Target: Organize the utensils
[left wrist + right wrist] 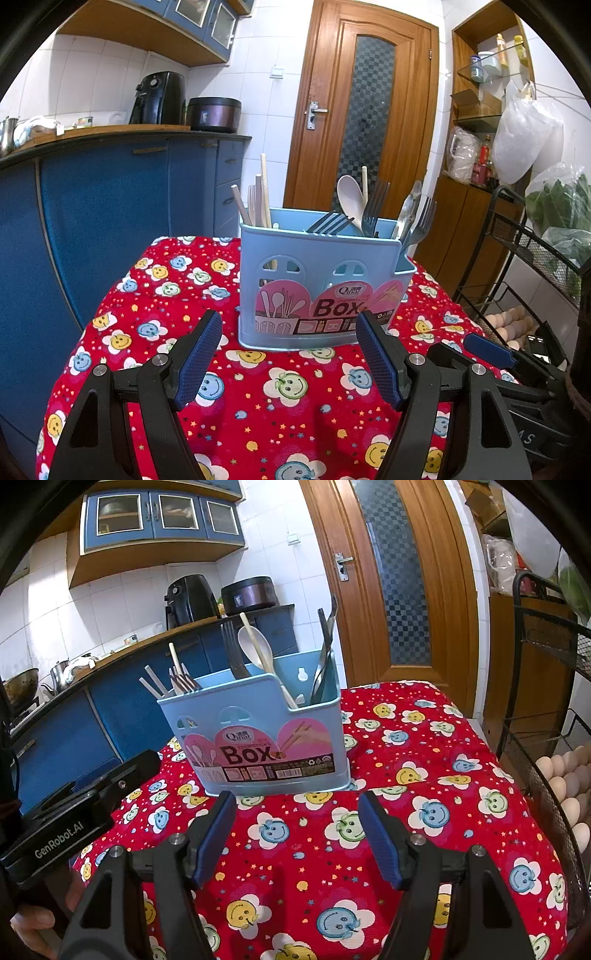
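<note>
Hiding utensil (349, 206) handles, blue caddy (317, 284), compartments unclear

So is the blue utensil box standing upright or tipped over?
Upright. The blue utensil box sits flat on the red tablecloth, its label reading level, with forks and chopsticks sticking up out of it.

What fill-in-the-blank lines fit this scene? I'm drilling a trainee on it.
1. The utensil box is light ____.
2. It stands on a flowered cloth that is mostly ____.
3. Between the left gripper fingers there is ____.
4. The large word printed on the box label reads ____.

Missing words: blue; red; nothing; Box
</note>
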`<state>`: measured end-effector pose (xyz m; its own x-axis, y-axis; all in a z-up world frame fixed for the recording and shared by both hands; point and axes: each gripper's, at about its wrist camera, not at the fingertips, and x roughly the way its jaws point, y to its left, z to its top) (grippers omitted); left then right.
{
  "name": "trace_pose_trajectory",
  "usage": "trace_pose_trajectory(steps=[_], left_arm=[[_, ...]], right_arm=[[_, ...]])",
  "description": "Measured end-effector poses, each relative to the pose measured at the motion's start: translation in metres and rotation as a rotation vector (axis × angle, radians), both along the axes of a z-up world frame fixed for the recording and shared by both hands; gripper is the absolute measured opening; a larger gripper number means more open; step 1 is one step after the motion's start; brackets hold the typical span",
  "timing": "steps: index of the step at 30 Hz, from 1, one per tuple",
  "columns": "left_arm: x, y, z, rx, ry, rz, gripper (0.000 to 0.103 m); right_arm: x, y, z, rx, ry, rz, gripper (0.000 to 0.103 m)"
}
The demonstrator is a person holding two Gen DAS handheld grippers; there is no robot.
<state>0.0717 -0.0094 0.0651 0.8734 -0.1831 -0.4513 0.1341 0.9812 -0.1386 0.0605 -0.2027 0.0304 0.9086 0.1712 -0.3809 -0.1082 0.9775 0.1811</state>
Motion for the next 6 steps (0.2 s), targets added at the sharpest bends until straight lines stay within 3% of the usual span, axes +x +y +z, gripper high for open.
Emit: trace_pose_trajectory(steps=[6], left_arm=[[0.0003, -0.0001, 0.0001, 0.001, 0.001, -0.001, 0.076]], right_arm=[[0.0002, -0.0002, 0.0002, 0.0, 0.0, 0.0, 0.071]])
